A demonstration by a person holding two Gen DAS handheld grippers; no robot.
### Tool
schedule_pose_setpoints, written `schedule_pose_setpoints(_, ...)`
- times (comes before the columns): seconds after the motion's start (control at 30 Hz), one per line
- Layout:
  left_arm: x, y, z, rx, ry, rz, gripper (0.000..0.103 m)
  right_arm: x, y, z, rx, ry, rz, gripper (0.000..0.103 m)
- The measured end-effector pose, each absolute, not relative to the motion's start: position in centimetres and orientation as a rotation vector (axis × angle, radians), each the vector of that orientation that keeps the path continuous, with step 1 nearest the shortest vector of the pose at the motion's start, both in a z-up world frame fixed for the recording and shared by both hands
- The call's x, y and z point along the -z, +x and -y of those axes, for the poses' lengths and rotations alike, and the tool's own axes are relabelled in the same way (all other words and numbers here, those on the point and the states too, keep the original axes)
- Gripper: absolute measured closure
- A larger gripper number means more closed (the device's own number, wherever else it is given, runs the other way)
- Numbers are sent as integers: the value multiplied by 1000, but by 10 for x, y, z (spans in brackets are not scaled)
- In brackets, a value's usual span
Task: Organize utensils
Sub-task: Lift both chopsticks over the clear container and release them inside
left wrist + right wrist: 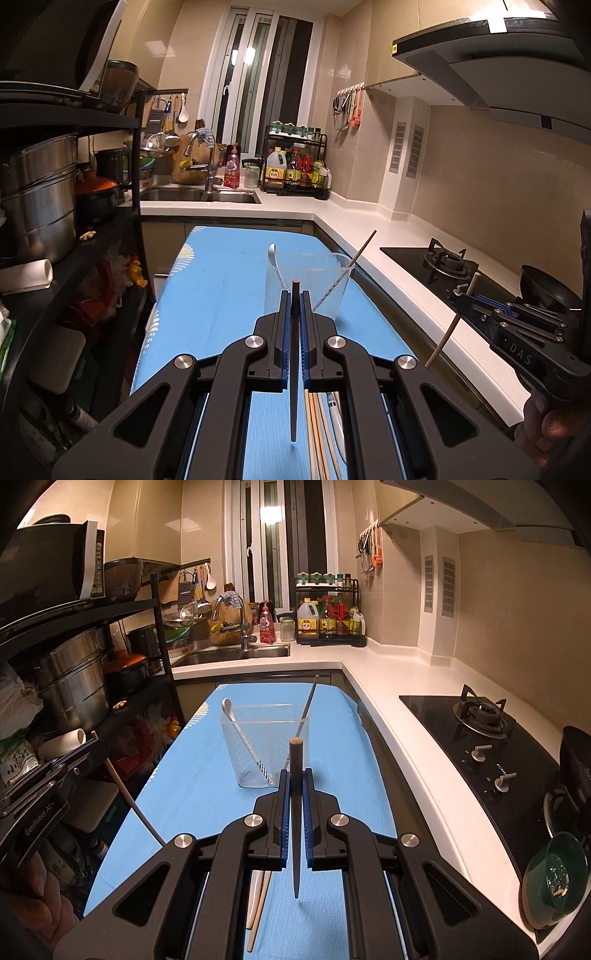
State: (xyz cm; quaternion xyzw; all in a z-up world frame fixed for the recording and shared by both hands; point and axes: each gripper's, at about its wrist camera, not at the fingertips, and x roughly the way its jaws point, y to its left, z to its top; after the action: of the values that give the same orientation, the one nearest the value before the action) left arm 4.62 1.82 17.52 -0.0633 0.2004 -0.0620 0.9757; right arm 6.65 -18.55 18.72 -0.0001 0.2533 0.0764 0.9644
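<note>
A clear plastic cup [306,284] stands on the blue board [221,280]; it holds a white spoon [272,253] and one chopstick [364,245]. My left gripper [294,295] is shut on a dark chopstick [294,369] just before the cup. My right gripper [295,775] is shut on another dark-looking chopstick [296,812], near the cup [264,749] in its view. The right gripper also shows at the right of the left wrist view [466,297], its chopstick [448,328] looking pale there. More chopsticks [316,435] and a white-handled utensil [338,424] lie on the board beneath the left gripper.
A white counter [388,686] runs along the right with a gas hob [484,716] and a green bowl [557,875]. A sink [236,655] and bottle rack [328,616] are at the back. A black shelf with steel pots [40,199] stands left.
</note>
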Motion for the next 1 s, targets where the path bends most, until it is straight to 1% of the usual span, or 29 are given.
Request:
schedule_pose_setpoints(0.27, -190, 80, -20, 140, -117, -473, 98, -206, 99, 187, -166, 0, -539, 96)
schedule_pose_setpoints(0.5, -224, 121, -23, 158, -110, -498, 98, -244, 139, 178, -206, -4, -512, 96)
schedule_pose_setpoints(0.8, -288, 183, -20, 161, -102, -410, 98, -315, 197, 159, -231, -9, -397, 96)
schedule_pose_setpoints(1.0, -312, 219, -11, 147, -88, -347, 98, -326, 227, 149, -258, 2, -345, 96)
